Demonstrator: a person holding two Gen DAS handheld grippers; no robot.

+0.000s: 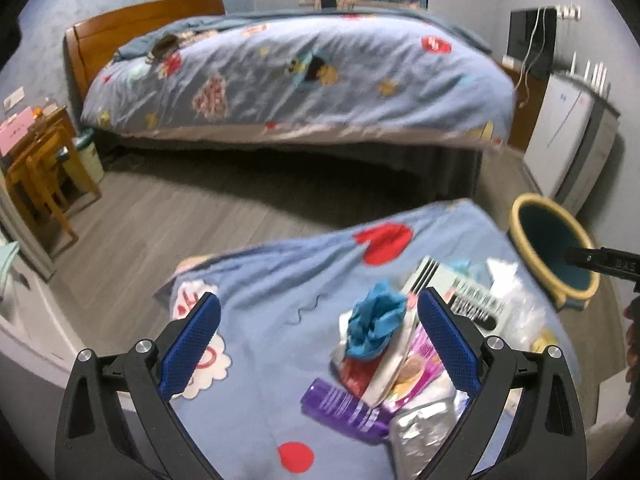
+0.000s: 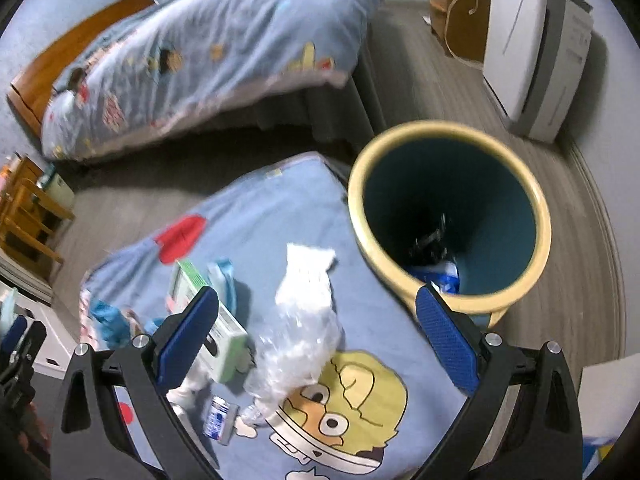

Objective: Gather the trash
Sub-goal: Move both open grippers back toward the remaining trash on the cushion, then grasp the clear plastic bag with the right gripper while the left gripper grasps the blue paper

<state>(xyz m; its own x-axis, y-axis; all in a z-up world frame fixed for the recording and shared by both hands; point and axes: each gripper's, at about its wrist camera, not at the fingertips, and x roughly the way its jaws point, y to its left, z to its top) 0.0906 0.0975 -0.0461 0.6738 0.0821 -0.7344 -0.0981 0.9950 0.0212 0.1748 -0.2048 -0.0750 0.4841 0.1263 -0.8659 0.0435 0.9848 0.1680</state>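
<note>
We can't identify the dark items deep in the yellow-rimmed teal plastic bin (image 2: 448, 216); blur smears the label print on the purple foil wrapper (image 1: 340, 406), unreadable.

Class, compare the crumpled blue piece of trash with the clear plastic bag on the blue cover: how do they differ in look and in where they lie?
The crumpled blue piece is opaque and bright blue; the clear plastic bag is see-through and whitish. The blue piece sits on top of a heap of wrappers, between the left gripper fingers; the bag lies stretched out flat on the cover, nearer the bin. Both are crumpled and not gripped.
</note>
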